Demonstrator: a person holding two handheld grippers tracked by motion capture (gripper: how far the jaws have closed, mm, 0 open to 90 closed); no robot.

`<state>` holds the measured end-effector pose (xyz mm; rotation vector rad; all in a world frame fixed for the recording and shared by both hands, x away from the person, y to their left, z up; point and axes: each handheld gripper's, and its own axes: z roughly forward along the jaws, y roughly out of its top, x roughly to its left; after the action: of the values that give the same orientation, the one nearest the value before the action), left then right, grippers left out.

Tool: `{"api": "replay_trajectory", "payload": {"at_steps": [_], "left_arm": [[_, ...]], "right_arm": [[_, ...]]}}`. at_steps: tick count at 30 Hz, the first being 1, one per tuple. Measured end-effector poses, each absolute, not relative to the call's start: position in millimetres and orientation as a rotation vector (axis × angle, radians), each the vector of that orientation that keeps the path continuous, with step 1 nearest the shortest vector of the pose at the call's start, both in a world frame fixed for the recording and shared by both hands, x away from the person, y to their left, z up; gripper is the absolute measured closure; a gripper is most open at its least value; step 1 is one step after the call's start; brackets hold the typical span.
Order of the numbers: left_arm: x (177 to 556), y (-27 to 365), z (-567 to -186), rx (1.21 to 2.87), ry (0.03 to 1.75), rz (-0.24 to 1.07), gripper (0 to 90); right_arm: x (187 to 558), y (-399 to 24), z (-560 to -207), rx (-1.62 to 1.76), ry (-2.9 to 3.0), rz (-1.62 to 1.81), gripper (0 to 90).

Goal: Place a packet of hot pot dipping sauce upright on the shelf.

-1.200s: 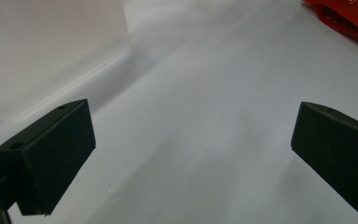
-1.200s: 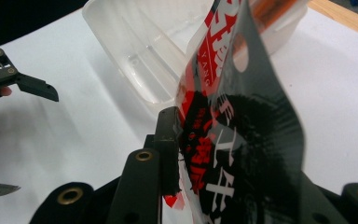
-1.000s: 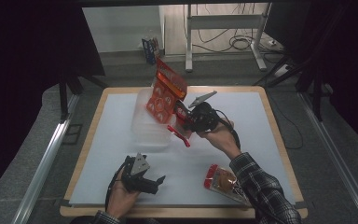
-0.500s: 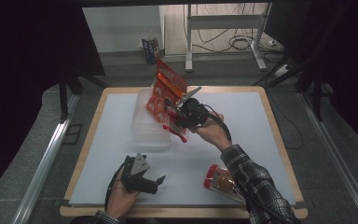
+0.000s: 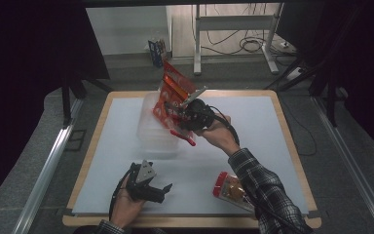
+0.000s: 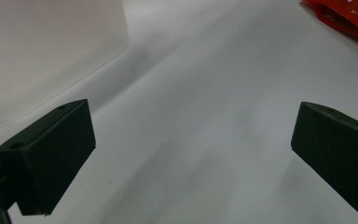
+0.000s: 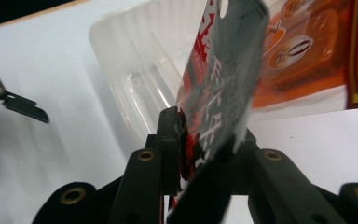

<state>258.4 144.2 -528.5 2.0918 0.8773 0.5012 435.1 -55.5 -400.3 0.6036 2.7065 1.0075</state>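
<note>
My right gripper (image 5: pixel 187 116) is shut on a red snack bag (image 5: pixel 174 92), held tilted over the near right edge of a clear plastic container (image 5: pixel 151 130). In the right gripper view the jaws pinch the bag (image 7: pixel 219 98) by its lower edge, with the ribbed container (image 7: pixel 135 79) just behind it. An orange packet (image 7: pixel 307 51) with round pictures shows close behind the held bag. My left gripper (image 5: pixel 161 189) rests on the table near the front edge, open. Between its jaws (image 6: pixel 191 154) there is only bare white tabletop.
Another red-capped snack packet (image 5: pixel 229 186) lies at the front right beside the right forearm, and appears as a red packet (image 6: pixel 349 16) far off in the left gripper view. The white table (image 5: pixel 272 146) has a wooden rim. Dark curtains stand on both sides.
My right gripper has carried the red bag leftward and a little up, to the container's edge. The left gripper has stayed where it was.
</note>
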Motion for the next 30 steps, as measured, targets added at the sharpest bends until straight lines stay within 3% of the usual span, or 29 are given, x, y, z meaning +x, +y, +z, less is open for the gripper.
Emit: {"api": "replay_trajectory", "payload": {"at_steps": [7, 30], "left_arm": [[258, 143, -529, 2.096, 0.874, 0.499, 0.0], [258, 145, -528, 2.094, 0.878, 0.502, 0.0]], "right_arm": [[427, -60, -386, 0.548, 2.749, 1.038, 71.6], [444, -8, -417, 0.449, 2.822, 1.047, 71.7]]}}
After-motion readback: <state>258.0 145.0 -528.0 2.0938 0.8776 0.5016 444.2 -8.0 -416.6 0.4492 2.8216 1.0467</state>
